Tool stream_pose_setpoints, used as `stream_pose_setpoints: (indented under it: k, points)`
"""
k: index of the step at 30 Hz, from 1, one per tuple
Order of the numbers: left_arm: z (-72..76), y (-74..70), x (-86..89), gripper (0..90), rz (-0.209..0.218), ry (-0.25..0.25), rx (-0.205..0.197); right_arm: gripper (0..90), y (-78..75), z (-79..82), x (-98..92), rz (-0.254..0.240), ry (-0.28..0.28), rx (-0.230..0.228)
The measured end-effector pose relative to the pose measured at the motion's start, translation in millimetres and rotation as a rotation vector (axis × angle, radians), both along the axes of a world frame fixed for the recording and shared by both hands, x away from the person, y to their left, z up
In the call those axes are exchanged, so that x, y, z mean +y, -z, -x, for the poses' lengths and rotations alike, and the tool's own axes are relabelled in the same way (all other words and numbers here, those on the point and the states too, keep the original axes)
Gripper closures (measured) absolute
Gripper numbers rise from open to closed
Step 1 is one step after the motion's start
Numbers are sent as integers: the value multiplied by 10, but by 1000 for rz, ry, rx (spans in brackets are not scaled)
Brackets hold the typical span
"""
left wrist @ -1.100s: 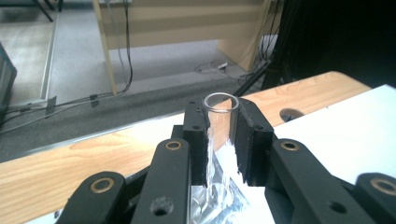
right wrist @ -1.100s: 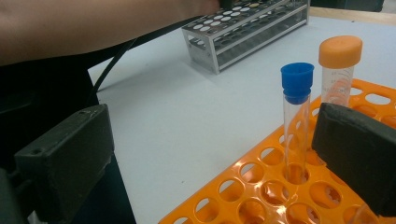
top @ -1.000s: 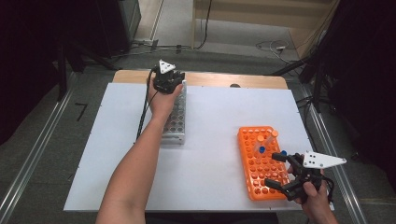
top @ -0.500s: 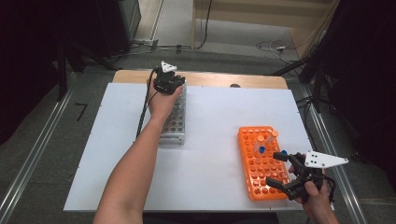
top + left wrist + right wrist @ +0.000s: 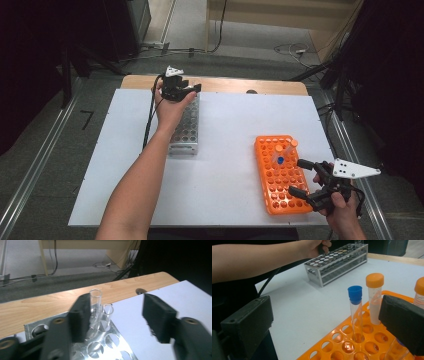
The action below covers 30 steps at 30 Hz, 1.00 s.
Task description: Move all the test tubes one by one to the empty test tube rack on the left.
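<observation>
Nearest to me, at about five o'clock on the desk [image 5: 225, 200], my right gripper [image 5: 304, 176] rests with its fingers [image 5: 247, 327] released, spread wide along the near right edge of the orange rack [image 5: 265, 185] and pressing on nothing. Between them I see a blue-capped tube [image 5: 355, 312] upright in one hole of that rack, with an orange-capped tube [image 5: 374, 298] just beyond it at one o'clock and another orange cap [image 5: 420, 287] at the right edge. Farther off, at about eleven o'clock across the white sheet, the metal rack [image 5: 186, 131] lies lengthwise, running away from me. My left gripper [image 5: 185, 90] hovers over its far end, and its fingers [image 5: 80, 317] have just been opening; they are now let go, standing apart with nothing clamped. Two clear uncapped glass tubes [image 5: 96, 308] stand upright side by side in the far-corner holes of the metal rack, the taller one just beside my left-hand finger, partly behind it, the shorter one [image 5: 107, 315] in the gap. Whether the finger touches the taller tube I cannot tell. Beyond lies the wooden edge of the desk, then grey floor [image 5: 250, 35] with cables.
</observation>
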State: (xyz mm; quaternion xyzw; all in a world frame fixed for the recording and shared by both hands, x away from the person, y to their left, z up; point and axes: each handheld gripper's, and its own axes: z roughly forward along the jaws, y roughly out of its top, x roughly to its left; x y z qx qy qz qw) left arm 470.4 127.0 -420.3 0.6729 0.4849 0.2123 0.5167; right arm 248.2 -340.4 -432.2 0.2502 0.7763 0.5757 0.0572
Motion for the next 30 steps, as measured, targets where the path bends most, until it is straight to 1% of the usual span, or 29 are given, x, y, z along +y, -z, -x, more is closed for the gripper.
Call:
stream_pose_setpoints:
  k: [1, 5, 8, 11, 14, 16, 18, 19, 25, 26, 28, 30]
  points:
    - [28, -14, 4, 323, 11, 8, -1, 0, -5, 1, -2, -4, 3, -1]
    - [156, -72, 23, 213, 26, 45, -14, 0, -16, -11, -15, -3, 13, -5]
    - [272, -108, 53, 127, 57, 67, -19, 0, -22, -24, -26, -3, 23, -6]
    - [404, -127, 83, 79, 64, 78, -31, 0, -26, -38, -39, -6, 37, -8]
    - [546, -136, 115, 26, 58, 95, -38, 0, -30, -52, -57, -10, 49, -10]
    - [655, -136, 144, 22, 72, 95, -53, 0, -30, -58, -66, -10, 56, -7]
    - [762, -129, 155, 2, 71, 106, -60, 0, -23, -66, -72, -9, 64, -3]
    - [818, -126, 156, 0, 62, 107, -64, 0, -20, -72, -76, -10, 65, -4]
    - [1134, -106, 125, 0, 36, 153, -81, 0, -11, -100, -105, -15, 87, -1]
    - [1182, -101, 115, 0, 26, 162, -82, 0, -10, -104, -110, -13, 91, -1]
    - [1276, -79, 91, 0, 24, 180, -80, 0, -6, -111, -121, -15, 98, 1]
    - [1362, -50, 56, 0, 14, 191, -78, 0, -2, -118, -134, -13, 102, 0]
